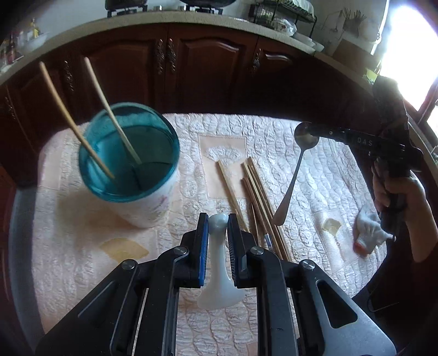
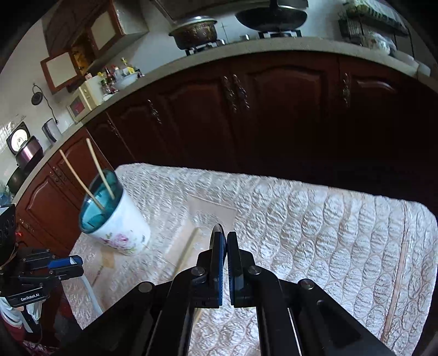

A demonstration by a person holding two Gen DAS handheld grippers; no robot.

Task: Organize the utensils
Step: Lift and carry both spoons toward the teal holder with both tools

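Note:
My left gripper [image 1: 217, 219] is shut on a white ceramic spoon [image 1: 219, 271], held above the quilted table cover [image 1: 328, 175]. A white floral cup with a teal inside [image 1: 128, 156] stands to its left with two chopsticks [image 1: 109, 109] leaning in it. Several wooden chopsticks [image 1: 257, 197] lie loose on the cover ahead. My right gripper [image 1: 309, 133] is shut on the bowl of a metal spoon [image 1: 290, 189], whose handle hangs down. In the right wrist view the right gripper [image 2: 225, 237] pinches the spoon's rim [image 2: 217, 227]; the cup [image 2: 117, 227] is at left.
Dark wooden cabinets [image 1: 202, 63] and a countertop [image 1: 191, 19] with pots and a dish rack run behind the table. A white cloth [image 1: 369, 232] lies near the table's right edge. The left gripper shows in the right wrist view [image 2: 65, 265] at far left.

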